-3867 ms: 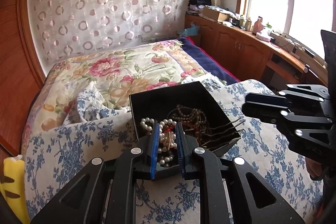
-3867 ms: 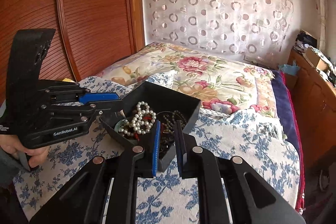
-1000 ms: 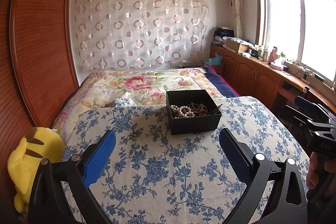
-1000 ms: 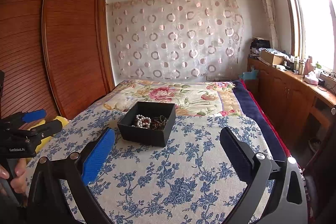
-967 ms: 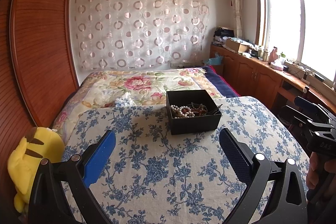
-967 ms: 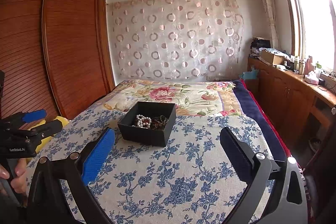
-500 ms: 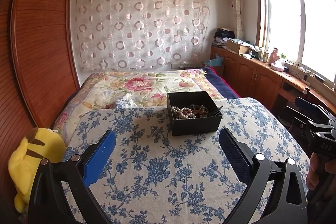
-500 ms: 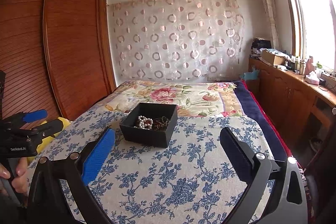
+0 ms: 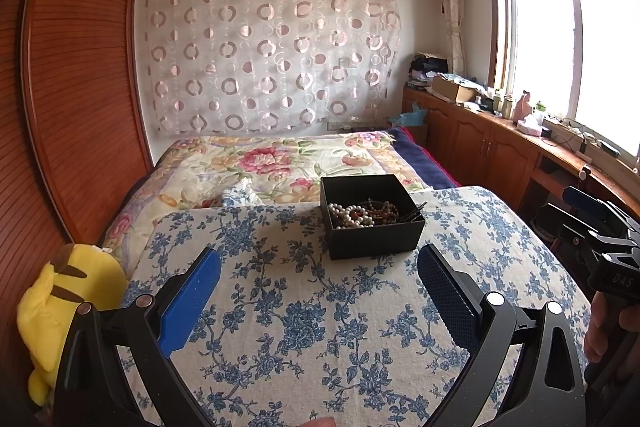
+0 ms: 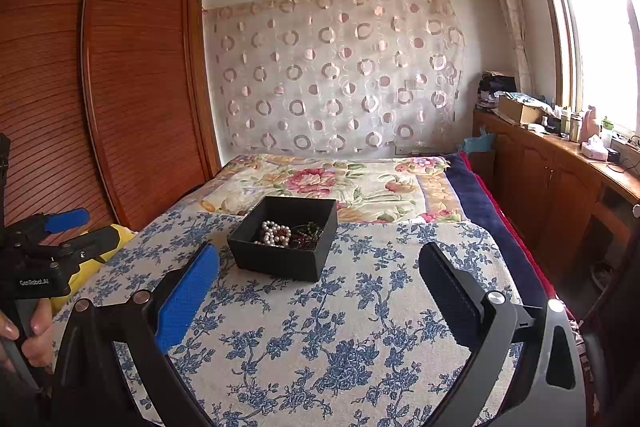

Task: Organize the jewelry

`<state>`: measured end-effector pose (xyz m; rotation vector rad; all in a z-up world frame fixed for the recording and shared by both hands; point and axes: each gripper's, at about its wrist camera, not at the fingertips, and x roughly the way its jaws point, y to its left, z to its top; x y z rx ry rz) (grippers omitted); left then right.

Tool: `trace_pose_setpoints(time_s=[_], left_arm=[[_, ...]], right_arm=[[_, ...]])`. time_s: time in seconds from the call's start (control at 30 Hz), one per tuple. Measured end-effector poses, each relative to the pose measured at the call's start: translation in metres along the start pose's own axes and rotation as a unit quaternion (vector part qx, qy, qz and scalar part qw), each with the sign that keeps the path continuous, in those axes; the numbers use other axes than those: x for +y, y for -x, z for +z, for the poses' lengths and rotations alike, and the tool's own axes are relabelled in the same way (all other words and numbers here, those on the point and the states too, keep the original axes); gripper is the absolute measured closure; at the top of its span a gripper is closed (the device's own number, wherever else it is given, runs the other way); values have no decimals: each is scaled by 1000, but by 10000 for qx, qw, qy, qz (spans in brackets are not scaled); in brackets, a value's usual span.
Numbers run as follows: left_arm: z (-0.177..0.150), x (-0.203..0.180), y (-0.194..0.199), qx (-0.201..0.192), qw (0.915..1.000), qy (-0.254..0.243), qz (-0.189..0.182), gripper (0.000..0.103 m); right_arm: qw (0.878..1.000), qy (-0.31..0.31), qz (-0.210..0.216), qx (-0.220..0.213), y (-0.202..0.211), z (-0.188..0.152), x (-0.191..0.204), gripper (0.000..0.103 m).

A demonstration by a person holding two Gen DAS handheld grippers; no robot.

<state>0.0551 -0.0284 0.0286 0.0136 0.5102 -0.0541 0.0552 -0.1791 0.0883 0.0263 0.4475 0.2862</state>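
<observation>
Both grippers withdrawn, black jewelry box [image 9: 372, 223] ahead, well apart.

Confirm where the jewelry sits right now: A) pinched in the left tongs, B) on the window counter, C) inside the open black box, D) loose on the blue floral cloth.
C: the pearls and dark beads lie inside the open black box; both tongs are open and hold nothing.

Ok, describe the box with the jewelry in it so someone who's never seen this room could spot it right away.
Find the blue-flowered cloth spread in front of the bed. Near its far edge sits an open, lidless black box, square and low-walled. It is the only container on that cloth, holding a white pearl strand tangled with darker beads.
</observation>
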Motion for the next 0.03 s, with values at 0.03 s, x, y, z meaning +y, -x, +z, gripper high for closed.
trace_pose_setpoints(time_s=[0.03], left_arm=[[1,0,0,-3,10000,-3,-1,8]], right_arm=[[10000,0,0,1,0,0,0,2]])
